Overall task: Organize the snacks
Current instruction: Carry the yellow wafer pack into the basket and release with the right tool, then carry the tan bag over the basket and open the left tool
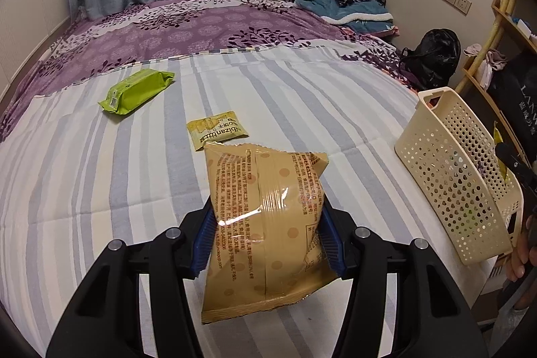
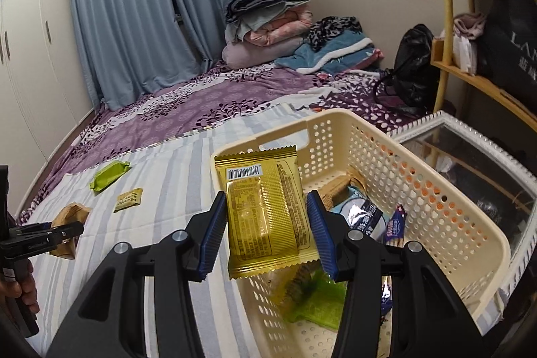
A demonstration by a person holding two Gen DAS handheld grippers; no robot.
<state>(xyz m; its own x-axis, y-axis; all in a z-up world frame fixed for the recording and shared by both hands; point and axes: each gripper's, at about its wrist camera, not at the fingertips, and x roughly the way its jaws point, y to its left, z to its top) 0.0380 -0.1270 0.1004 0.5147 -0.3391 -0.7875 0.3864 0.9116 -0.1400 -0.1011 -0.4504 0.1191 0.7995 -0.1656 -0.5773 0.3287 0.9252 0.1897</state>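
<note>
the sorting looks well under way: several packets already lie in the cream basket (image 2: 436,200), which sits at the edge of the striped bed (image 1: 100,190). the right gripper (image 2: 266,234) is clamped on a gold packet (image 2: 265,217) held over the basket's near rim, and the left gripper (image 1: 268,244) pinches a tan snack bag (image 1: 268,223) above the bed. still left on the sheet are a green packet (image 1: 136,91) and a small yellow packet (image 1: 216,130).
</note>
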